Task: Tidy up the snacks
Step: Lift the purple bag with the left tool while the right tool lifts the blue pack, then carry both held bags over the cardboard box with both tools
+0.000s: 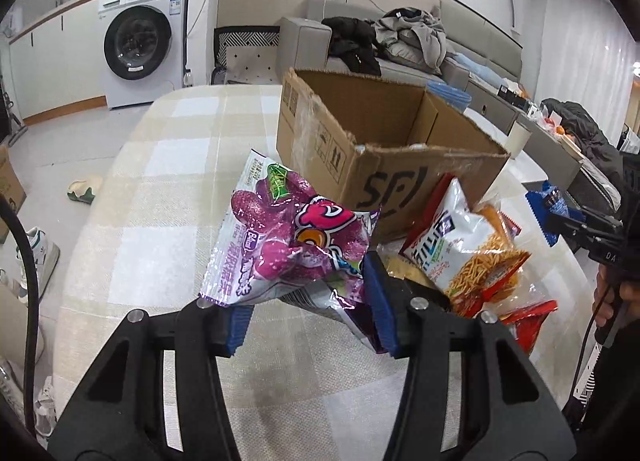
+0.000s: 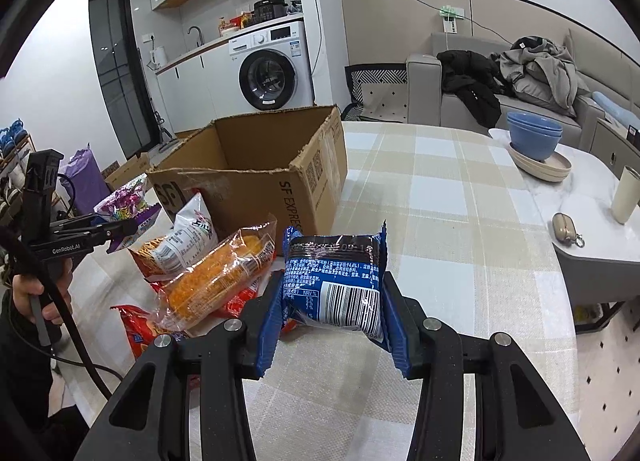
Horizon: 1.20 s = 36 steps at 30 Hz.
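Observation:
My left gripper (image 1: 308,301) is shut on a purple and white snack bag (image 1: 288,237), which hangs above the checked tablecloth (image 1: 180,189). Just beyond it stands an open cardboard box (image 1: 320,141). My right gripper (image 2: 332,313) is shut on a blue packet (image 2: 336,273) whose barcode faces the camera, in front of the box (image 2: 280,189). Left of it lies a pile of snacks: a white and orange stick-snack bag (image 2: 180,241), a clear bag of orange pieces (image 2: 216,277) and a red bag (image 2: 136,329). In the right wrist view the left gripper (image 2: 116,229) holds the purple bag (image 2: 124,205) beside the box.
Blue bowls (image 2: 534,137) on a beige plate, a cream cup (image 2: 626,195) and a small pouch (image 2: 564,227) sit on the white table to the right. A sofa with clothes (image 2: 520,73) and a washing machine (image 2: 276,65) stand behind. Shoes lie on the floor (image 1: 36,253).

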Motion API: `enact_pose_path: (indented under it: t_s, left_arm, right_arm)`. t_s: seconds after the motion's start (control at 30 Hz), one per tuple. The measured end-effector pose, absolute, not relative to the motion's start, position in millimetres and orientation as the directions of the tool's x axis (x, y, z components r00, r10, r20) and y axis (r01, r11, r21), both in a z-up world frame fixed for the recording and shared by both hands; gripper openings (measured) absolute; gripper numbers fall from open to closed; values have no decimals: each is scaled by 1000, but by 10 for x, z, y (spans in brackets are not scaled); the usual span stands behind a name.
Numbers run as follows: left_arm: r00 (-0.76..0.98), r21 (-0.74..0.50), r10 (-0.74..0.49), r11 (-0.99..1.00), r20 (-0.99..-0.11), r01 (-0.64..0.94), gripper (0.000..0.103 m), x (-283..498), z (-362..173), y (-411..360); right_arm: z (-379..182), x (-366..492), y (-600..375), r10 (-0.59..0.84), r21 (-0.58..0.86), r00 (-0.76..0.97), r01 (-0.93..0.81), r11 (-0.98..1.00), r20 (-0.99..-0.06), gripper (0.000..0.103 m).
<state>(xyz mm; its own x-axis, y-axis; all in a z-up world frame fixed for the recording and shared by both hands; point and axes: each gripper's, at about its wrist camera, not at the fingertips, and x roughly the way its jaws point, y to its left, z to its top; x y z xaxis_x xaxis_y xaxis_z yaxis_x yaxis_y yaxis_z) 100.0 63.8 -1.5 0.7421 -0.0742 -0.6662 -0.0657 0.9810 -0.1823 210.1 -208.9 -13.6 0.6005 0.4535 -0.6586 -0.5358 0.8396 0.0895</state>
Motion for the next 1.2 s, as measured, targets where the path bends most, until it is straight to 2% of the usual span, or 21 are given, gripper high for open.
enact_pose_path:
  t_s: [0.67,1.2]
  left_arm:
    - [831,-178,-43,982,-555,-68,48,537,704,586]
    - [840,-169,-92,986,-535,0,48,856,1098,380]
  right_arm:
    - [164,1875,-1852,537,97,642,-588,803,-547,46]
    - [408,1979,-1508,573,68,647,-632,772,-503,46]
